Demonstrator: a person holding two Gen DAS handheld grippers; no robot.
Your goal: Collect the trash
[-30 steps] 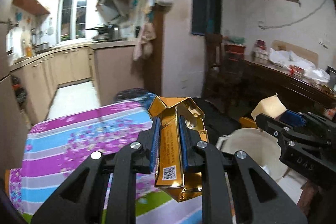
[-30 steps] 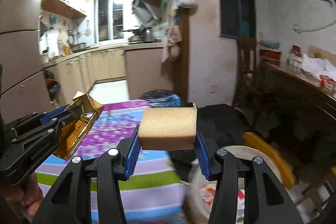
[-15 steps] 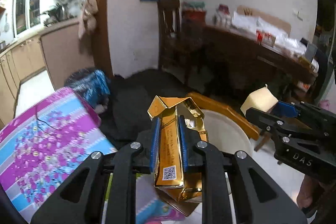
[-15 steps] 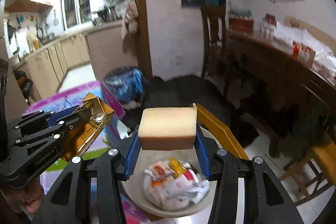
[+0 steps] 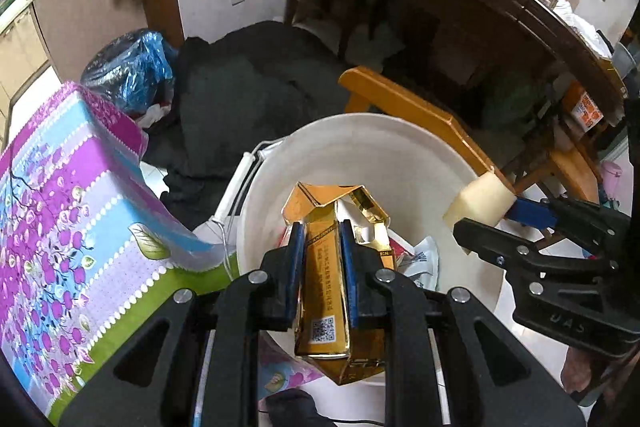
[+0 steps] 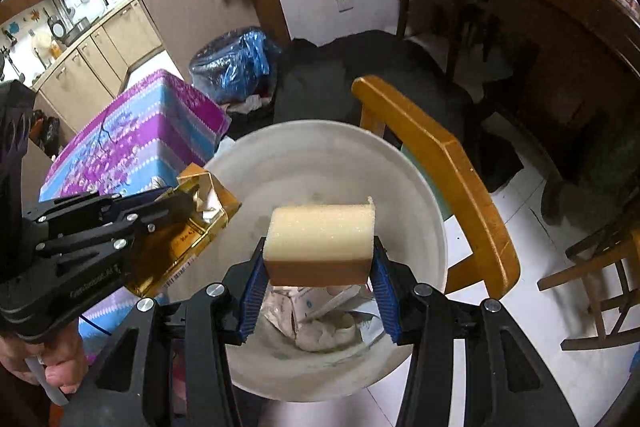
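Note:
My left gripper (image 5: 320,247) is shut on a crumpled gold carton (image 5: 324,291) and holds it over the open white bucket (image 5: 360,143). The carton also shows at the left of the right wrist view (image 6: 188,227). My right gripper (image 6: 320,287) is shut on a pale yellow sponge (image 6: 320,239) above the same bucket (image 6: 328,155). The sponge also shows at the right of the left wrist view (image 5: 478,201). Paper and wrapper trash (image 6: 320,319) lies at the bucket's bottom.
A table with a purple, blue and green flowered cloth (image 5: 68,219) stands left of the bucket. A wooden chair (image 6: 432,167) stands right behind it. A blue trash bag (image 6: 236,61) and dark cloth (image 5: 240,87) lie on the floor beyond. A dark wooden table (image 5: 500,11) is at the far right.
Both grippers have swung from the table to above the white bucket and tilted down. The carton and the sponge stay held.

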